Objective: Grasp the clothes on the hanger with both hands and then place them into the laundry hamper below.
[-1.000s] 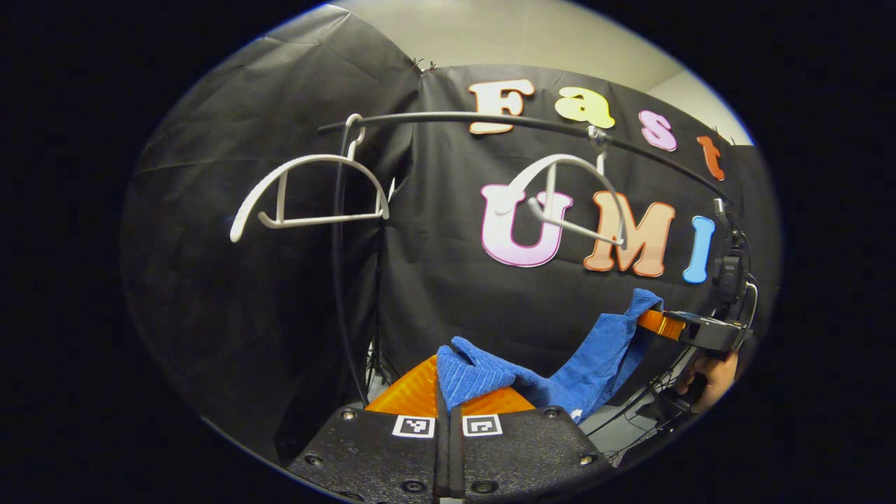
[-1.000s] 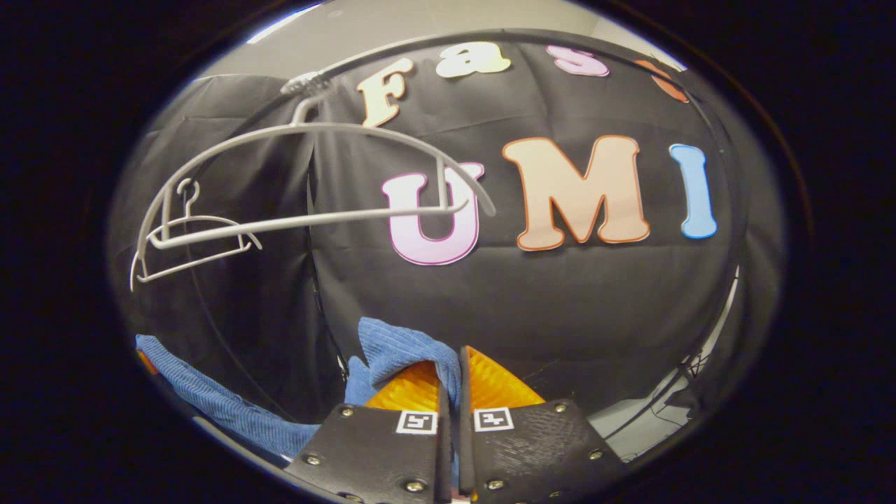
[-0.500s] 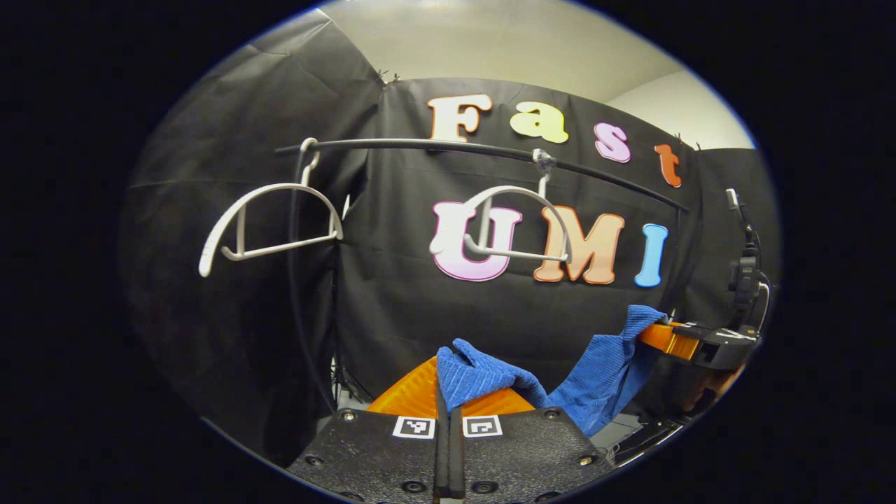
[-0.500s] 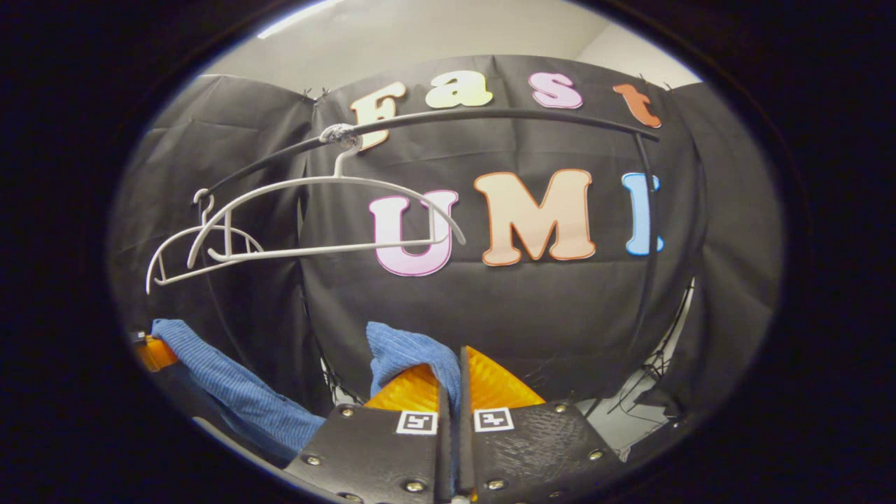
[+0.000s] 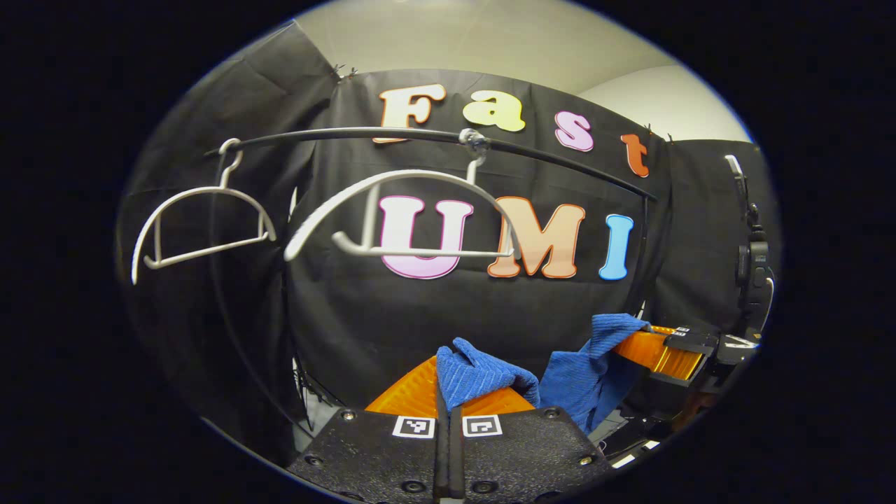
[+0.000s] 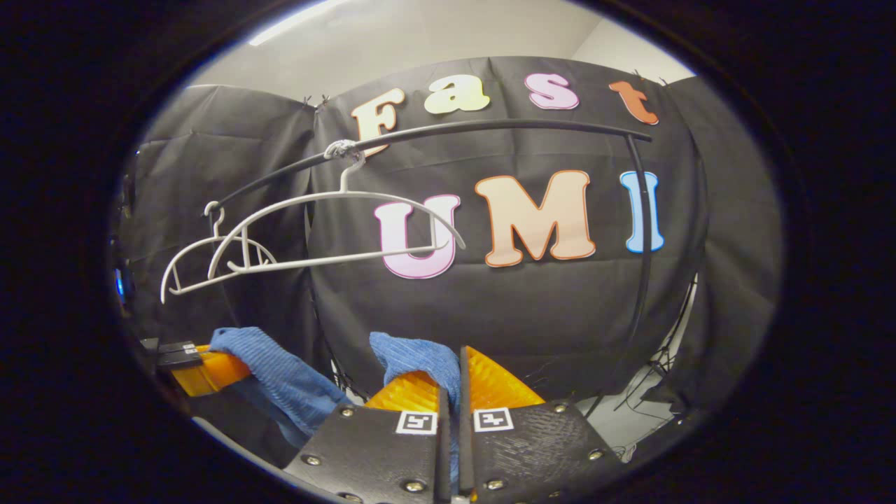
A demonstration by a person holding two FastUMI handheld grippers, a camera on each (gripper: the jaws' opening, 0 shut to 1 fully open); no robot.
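Note:
A blue ribbed garment [image 5: 560, 378] hangs slack between my two grippers, off the hangers. My left gripper [image 5: 448, 381] is shut on one bunched end of it. My right gripper [image 6: 451, 378] is shut on the other end of the blue garment [image 6: 413, 357]. In the left gripper view the right gripper [image 5: 661, 346] is at the lower right, close by. In the right gripper view the left gripper [image 6: 203, 367] is at the lower left with cloth trailing from it. Two bare white hangers [image 5: 406, 224] [image 5: 199, 224] hang on the black rail [image 5: 434, 136] above.
The rail's upright post [image 6: 644, 245] curves down on the right in the right gripper view. Cables and stand legs [image 6: 651, 385] lie on the pale floor behind. A dark camera stand [image 5: 752, 266] is at the far right of the left gripper view.
Both grippers have drawn back from the rail with the cloth, and they have come closer together, so the garment sags more. The near hanger has swung round.

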